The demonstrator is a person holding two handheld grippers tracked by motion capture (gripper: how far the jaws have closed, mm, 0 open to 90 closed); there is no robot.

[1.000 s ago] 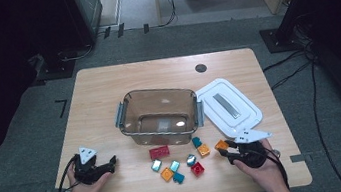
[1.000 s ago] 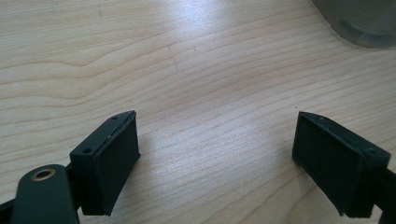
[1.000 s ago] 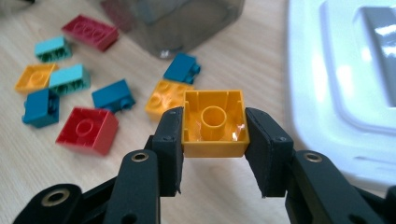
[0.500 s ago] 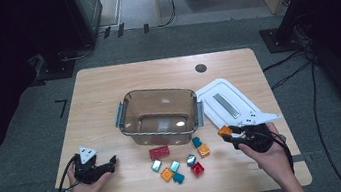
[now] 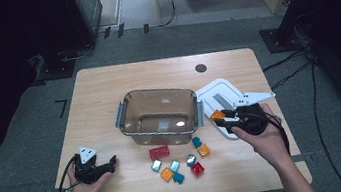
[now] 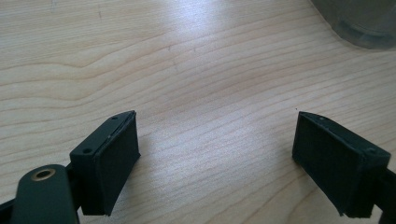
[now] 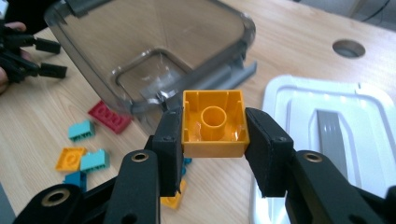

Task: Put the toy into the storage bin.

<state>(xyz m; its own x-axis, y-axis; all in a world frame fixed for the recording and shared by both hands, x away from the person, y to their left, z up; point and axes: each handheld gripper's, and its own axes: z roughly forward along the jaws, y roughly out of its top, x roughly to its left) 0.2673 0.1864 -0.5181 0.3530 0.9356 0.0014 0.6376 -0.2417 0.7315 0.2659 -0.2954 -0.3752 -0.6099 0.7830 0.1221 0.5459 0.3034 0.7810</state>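
Orange brick (image 7: 214,123) sits clamped between the two jaws of the right gripper (image 7: 214,140), its hollow underside with the round tube facing the gripper's camera. In the high view the brick (image 5: 217,115) is held above the table, over the near left corner of the white lid (image 5: 218,92) and just right of the tub (image 5: 159,115). The right gripper (image 5: 222,117) points left toward the tub, a hand (image 5: 260,139) behind it.

The tub is clear, smoky plastic with grey side latches, open at the top and holding no bricks. The lid lies flat beside it on the right.

In front of the tub, loose bricks lie on the table (image 5: 106,85): a red one (image 5: 159,152), a small orange one (image 5: 203,150), another orange (image 5: 167,173), a few teal ones (image 5: 174,166) and a small red one (image 5: 197,169).

The left gripper (image 5: 110,164) rests low near the table's front left corner, well apart from the bricks. Its jaws stand wide with nothing but bare wood between them (image 6: 215,140).
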